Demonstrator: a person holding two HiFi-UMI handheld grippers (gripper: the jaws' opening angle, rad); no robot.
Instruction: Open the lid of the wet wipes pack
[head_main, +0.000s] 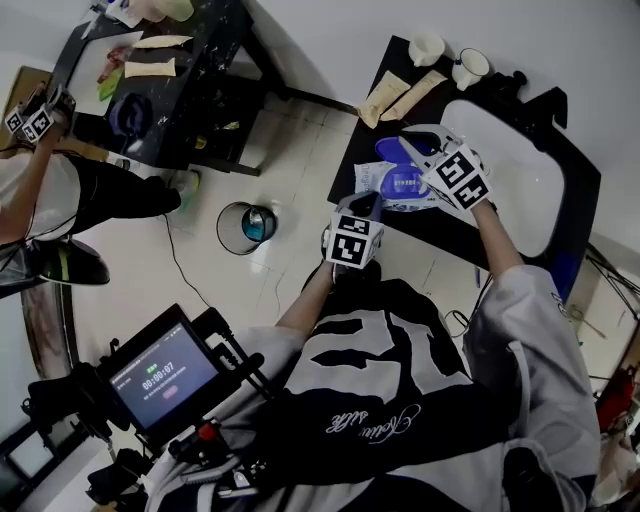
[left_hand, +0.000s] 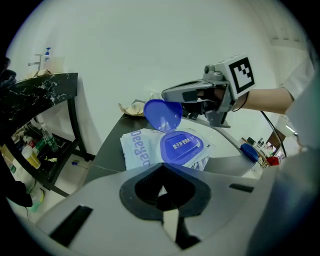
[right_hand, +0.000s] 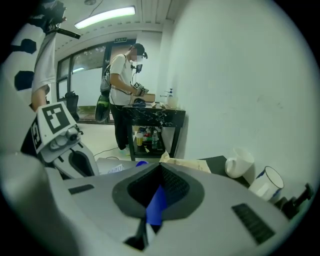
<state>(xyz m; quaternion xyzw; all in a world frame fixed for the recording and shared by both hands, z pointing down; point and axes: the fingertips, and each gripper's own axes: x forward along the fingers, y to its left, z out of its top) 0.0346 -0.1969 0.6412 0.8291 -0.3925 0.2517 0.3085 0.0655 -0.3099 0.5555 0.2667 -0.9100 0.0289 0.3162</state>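
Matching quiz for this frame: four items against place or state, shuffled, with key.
1. blue lid
2. wet wipes pack
3. plain white mug
4. round bin

A. on the floor
B. lying flat on the dark table
C. flipped up, pinched in the right tool
D. standing at the table's far end

Pairs: 1-C, 2-B, 3-D, 4-A
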